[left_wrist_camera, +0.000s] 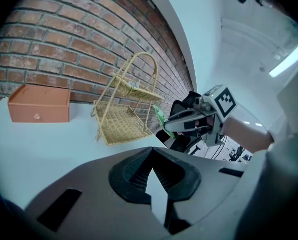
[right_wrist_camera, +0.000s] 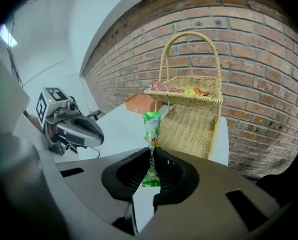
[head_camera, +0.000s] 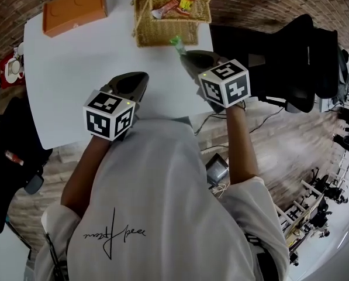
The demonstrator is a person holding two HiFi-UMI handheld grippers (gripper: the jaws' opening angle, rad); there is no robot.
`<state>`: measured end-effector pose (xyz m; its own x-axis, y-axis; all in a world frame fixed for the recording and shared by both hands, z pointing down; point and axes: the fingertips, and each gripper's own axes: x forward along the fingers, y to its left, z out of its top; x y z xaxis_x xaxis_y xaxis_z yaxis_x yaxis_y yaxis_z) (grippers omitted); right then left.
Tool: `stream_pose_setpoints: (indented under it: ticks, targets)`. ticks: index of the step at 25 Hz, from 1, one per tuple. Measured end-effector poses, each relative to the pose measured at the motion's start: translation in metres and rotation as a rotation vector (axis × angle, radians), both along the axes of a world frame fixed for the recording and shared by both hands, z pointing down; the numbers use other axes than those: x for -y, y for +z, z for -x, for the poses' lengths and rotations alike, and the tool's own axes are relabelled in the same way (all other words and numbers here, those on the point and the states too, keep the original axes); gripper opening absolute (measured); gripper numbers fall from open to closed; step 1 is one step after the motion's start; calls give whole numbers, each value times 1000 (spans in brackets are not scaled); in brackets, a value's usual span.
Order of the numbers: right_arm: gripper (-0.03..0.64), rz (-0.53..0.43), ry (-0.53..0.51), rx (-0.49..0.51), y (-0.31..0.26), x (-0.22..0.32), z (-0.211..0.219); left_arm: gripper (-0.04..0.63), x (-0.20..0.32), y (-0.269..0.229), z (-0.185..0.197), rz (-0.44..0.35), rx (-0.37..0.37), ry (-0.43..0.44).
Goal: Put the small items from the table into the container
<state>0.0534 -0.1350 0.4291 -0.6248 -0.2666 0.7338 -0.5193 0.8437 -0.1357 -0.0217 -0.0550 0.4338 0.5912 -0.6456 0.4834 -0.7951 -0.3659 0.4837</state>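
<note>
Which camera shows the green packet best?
The right gripper view: the green packet stands large, pinched in the right tool. The head view shows only its tip; the left gripper view, a small green sliver.

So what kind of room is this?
Probably an office or workshop, not a home: there's a bare brick wall, a plain white table, a black office chair beside it, and cables on the floor.
</note>
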Motion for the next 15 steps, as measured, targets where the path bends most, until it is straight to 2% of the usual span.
stream_pose_setpoints:
  ticks: [15]
  targets:
    - [51, 53, -57, -59, 35, 22, 22, 11, 4, 15, 16, 81, -20, -55]
